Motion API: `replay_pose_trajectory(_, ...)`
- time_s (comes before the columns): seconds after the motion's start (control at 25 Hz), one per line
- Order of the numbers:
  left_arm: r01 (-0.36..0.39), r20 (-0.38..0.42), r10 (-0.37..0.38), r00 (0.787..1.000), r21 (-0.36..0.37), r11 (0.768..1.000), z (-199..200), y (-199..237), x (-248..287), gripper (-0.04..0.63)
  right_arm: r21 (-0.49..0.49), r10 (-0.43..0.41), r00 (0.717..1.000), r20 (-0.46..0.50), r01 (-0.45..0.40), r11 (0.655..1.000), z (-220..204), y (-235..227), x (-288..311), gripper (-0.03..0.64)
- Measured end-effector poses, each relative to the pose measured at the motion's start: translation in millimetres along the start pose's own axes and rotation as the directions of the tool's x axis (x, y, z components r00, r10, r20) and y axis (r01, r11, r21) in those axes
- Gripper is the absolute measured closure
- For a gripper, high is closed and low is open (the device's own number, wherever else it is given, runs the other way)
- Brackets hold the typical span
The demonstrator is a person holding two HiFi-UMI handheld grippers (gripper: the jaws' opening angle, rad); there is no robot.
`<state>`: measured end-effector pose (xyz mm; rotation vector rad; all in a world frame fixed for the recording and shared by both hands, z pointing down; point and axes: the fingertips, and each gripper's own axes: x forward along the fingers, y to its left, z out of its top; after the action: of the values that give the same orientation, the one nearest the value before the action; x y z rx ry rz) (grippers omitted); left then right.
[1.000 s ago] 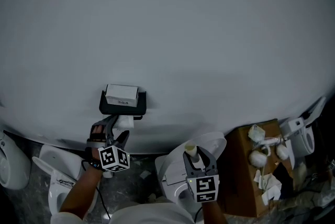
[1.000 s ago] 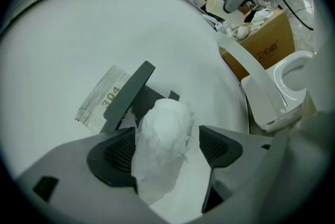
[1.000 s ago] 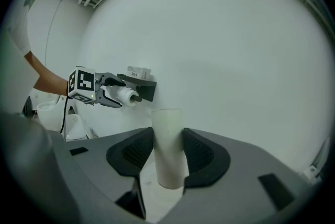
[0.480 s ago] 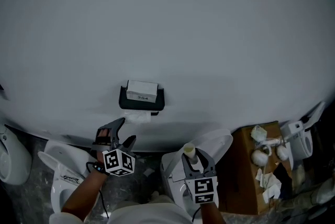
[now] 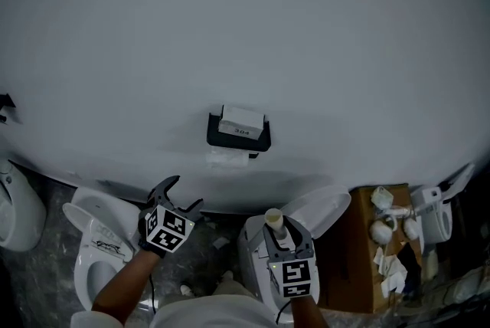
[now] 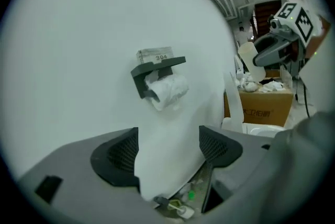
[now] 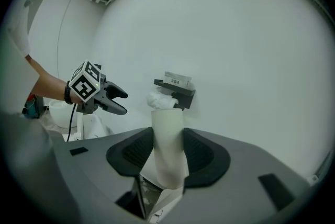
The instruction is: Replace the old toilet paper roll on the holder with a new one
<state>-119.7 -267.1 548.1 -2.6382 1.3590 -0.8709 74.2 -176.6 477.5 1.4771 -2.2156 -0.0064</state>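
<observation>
Two grippers are in front of me, both short of the white wall and neither touching anything on it. My left gripper is low and left of the holder, rolled partly onto its side, and its fingers stand wide apart with only bare wall showing between them; they hold nothing. My right gripper is to the right of it, and its fingers are closed about halfway onto a pale tube, pressing it from both sides. The tube stands nearly upright between them, and its top end sticks out past the fingertips toward the wall. The black holder is fixed to the wall near the wall's lower edge, with a small white box sitting on top of it. The old roll hangs just under the holder, ragged and crumpled, well apart from both grippers. From the right gripper view, the tube's top lines up just below that roll. Below me on the floor are two white toilets, one under my left arm and one under my right gripper. A cardboard box holding white fittings stands beside the right one.
</observation>
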Motion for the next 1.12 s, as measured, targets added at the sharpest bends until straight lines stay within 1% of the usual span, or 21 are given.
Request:
replay_pose_trajectory(0.08,0.036,-0.031,-0.038,0.999,-0.051,0.998,-18.2,-5.7,-5.0,0.23,-0.011,0.017,1.0,-0.003,-0.017,1.0,2.7,14.8,2.0,0.436)
replay_pose_trajectory(0.16,0.07,-0.057,-0.074,0.996,-0.079,0.994,-34.4,-13.4,-11.3,0.23,-0.022,0.035,0.999,-0.001,-0.035,0.999,7.2,29.3,4.4,0.436)
replay_pose_trajectory(0.24,0.093,-0.055,-0.102,0.993,-0.133,0.987,-45.2,-16.7,-17.7,0.236,-0.033,0.052,0.999,0.008,-0.052,0.998,13.9,42.4,7.9,0.436)
replay_pose_trajectory(0.32,0.107,-0.027,-0.114,0.993,-0.195,0.975,-48.6,-16.6,-25.5,0.254,-0.044,0.067,0.998,0.017,-0.066,0.997,19.5,53.1,10.1,0.436)
replay_pose_trajectory(0.36,0.118,-0.007,-0.122,0.992,-0.214,0.97,-48.3,-17.2,-29.6,0.293,-0.047,0.073,0.997,0.02,-0.072,0.996,22.0,57.4,10.5,0.436)
replay_pose_trajectory(0.4,0.135,0.016,-0.134,0.991,-0.224,0.965,-45.8,-18.3,-34.5,0.384,-0.048,0.077,0.997,0.023,-0.076,0.996,24.3,60.9,10.7,0.436)
replay_pose_trajectory(0.44,0.159,0.043,-0.153,0.987,-0.229,0.96,-40.7,-19.8,-40.1,0.498,-0.049,0.08,0.996,0.026,-0.078,0.996,26.5,63.2,11.0,0.436)
replay_pose_trajectory(0.48,0.189,0.074,-0.176,0.982,-0.236,0.953,-33.9,-21.7,-45.7,0.589,-0.049,0.082,0.996,0.03,-0.081,0.996,28.8,64.6,11.4,0.436)
replay_pose_trajectory(0.56,0.226,0.133,-0.197,0.971,-0.255,0.94,-18.4,-22.8,-56.4,0.589,-0.05,0.088,0.995,0.04,-0.086,0.995,32.7,64.8,12.3,0.437)
replay_pose_trajectory(0.64,0.22,0.19,-0.172,0.967,-0.273,0.936,-2.1,-17.2,-67.6,0.591,-0.044,0.094,0.994,0.053,-0.092,0.995,35.9,61.3,12.1,0.439)
replay_pose_trajectory(0.72,0.201,0.248,-0.127,0.96,-0.298,0.933,13.7,-6.8,-79.4,0.591,-0.029,0.093,0.993,0.071,-0.092,0.995,38.9,53.0,10.7,0.44)
replay_pose_trajectory(0.84,0.163,0.317,-0.047,0.947,-0.352,0.922,29.6,11.9,-95.9,0.591,0.047,0.096,0.989,0.111,-0.102,0.994,42.9,35.2,7.1,0.439)
replay_pose_trajectory(0.96,0.131,0.353,0.023,0.935,-0.405,0.905,34.1,24.5,-109.3,0.591,0.143,0.083,0.985,0.151,-0.105,0.984,45.1,10.3,2.8,0.439)
replay_pose_trajectory(1.12,0.084,0.373,0.119,0.92,-0.484,0.871,27.9,35.0,-128.4,0.591,0.24,0.034,0.98,0.197,-0.082,0.967,45.2,-27.7,-7.4,0.439)
